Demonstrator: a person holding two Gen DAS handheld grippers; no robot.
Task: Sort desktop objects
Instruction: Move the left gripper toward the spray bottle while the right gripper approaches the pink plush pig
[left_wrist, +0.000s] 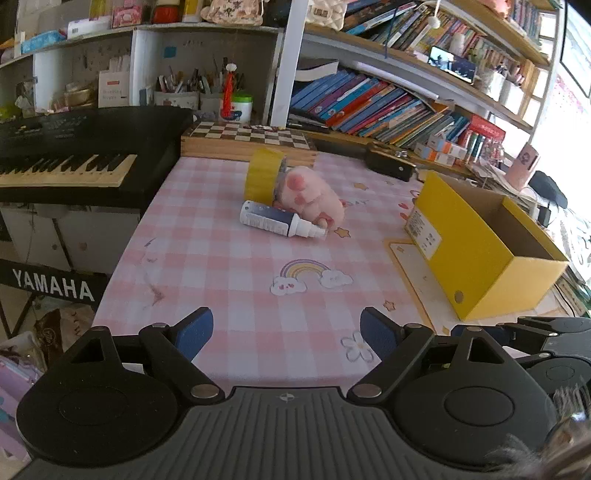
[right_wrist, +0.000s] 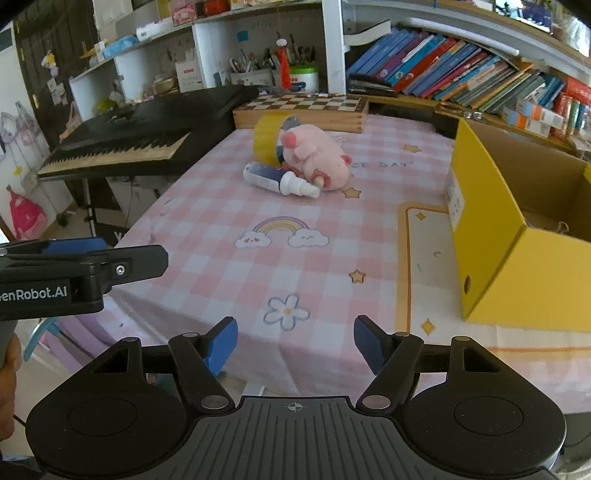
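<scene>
Two handheld grippers hover over the near edge of a tabletop (right_wrist: 229, 280) covered in a pink checked cloth. The left gripper (left_wrist: 286, 334) has its blue-padded fingers spread wide with nothing between them. The right gripper (right_wrist: 291, 341) also shows a broad gap between its fingers and holds nothing.

The things to sort lie together toward the far side of the tabletop, well apart from both grippers: one pink plush toy (right_wrist: 317, 157), one white and dark blue spray bottle (right_wrist: 279, 181) lying on its side against the toy, and one roll of yellow tape (right_wrist: 266, 138) standing on edge just behind them. One open yellow box (right_wrist: 491, 221) stands to the right, apparently the place for sorted items.

The step in hand looks like the approach, before any pickup. The next move likely calls for reaching forward over the cluster and closing on one item, the bottle being nearest.
</scene>
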